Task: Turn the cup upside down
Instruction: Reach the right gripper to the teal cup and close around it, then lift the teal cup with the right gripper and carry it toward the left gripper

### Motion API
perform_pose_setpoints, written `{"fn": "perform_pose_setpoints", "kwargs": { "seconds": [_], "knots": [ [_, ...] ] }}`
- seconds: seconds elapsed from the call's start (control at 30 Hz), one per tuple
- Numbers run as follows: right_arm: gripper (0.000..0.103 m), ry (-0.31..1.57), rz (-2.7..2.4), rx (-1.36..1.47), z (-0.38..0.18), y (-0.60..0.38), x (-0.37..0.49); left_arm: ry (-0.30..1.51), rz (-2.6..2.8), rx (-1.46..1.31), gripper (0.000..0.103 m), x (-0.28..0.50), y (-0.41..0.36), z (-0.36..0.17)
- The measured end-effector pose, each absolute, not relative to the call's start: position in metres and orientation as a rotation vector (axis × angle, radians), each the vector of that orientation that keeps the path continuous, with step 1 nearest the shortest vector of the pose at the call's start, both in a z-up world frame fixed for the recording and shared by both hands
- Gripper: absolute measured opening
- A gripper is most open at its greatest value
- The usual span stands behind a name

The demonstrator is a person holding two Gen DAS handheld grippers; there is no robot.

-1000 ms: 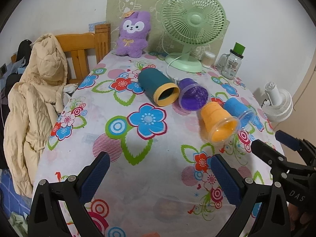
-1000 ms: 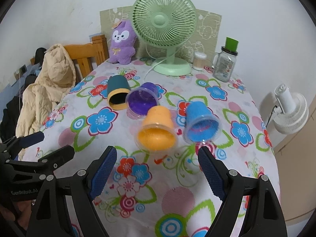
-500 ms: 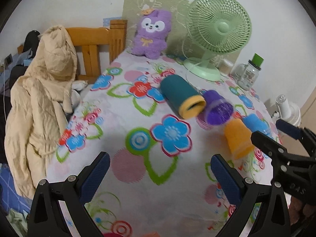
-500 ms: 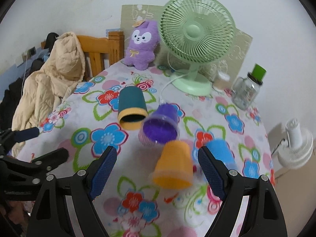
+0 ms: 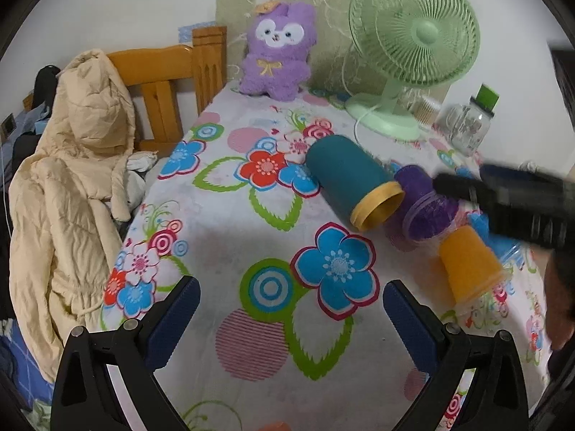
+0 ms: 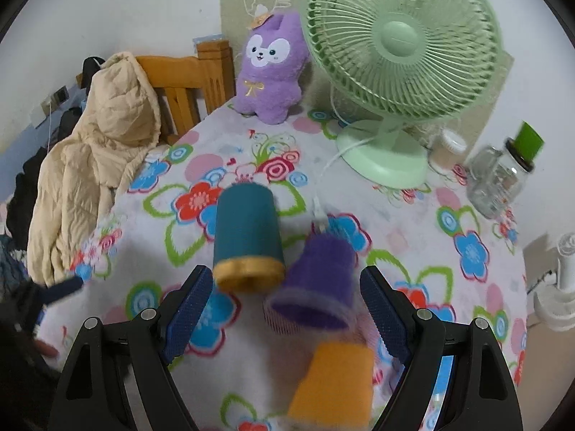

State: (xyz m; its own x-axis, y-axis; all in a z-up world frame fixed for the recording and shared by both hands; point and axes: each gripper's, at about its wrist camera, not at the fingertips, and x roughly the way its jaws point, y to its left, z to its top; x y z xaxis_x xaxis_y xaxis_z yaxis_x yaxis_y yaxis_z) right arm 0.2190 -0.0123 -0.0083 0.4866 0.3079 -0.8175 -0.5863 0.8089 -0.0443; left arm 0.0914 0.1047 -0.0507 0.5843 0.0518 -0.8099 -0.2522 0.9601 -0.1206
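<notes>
**On the flowered table: four cups on their sides, both grippers empty**

On the round table (image 6: 402, 215), under a floral cloth, the largest single item is one green desk fan (image 6: 399, 43) at the far edge, with one purple plush rabbit (image 6: 267, 68) beside it and one glass jar with a green lid (image 6: 503, 179) to the fan's right. One wooden chair (image 5: 161, 82) stands at the table's left, a beige padded coat (image 5: 72, 186) draped over it.

Four cups lie tipped over in a loose row near the table's middle: one teal cup (image 6: 248, 237) with a yellow rim, one purple cup (image 6: 316, 283) just beside it, one orange cup (image 6: 330, 384), and one blue cup (image 5: 503, 240), mostly hidden.

The right gripper (image 6: 284, 309) hovers low over the teal and purple cups, jaws spread wide, gripping nothing. The left gripper (image 5: 291, 309) hangs above bare cloth, well apart from the cups, jaws likewise spread and empty.
</notes>
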Motion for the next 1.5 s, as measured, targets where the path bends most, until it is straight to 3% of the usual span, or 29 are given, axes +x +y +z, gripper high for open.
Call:
{"fn": "perform_pose_setpoints", "kwargs": {
  "seconds": [0.3,0.8,0.9,0.93,1.5],
  "knots": [
    [0.086,1.101,0.651,-0.457,-0.046,0.052,0.249,0.957,0.167,-0.215,0.103,0.108,0.098,-0.057],
    [0.085,1.196,0.575,-0.677,-0.089,0.087,0.272,0.993,0.198,-0.222,0.103,0.117,0.108,-0.073],
    [0.07,1.239,0.565,-0.681,-0.101,0.088,0.279,0.99,0.202,-0.215,0.103,0.116,0.106,-0.072],
    [0.07,1.24,0.563,-0.681,-0.102,0.087,0.281,0.99,0.205,-0.213,0.103,0.115,0.106,-0.072],
    [0.069,1.113,0.674,-0.517,-0.044,0.064,0.243,0.948,0.184,-0.237,0.103,0.083,0.099,-0.052]
  ]
}}
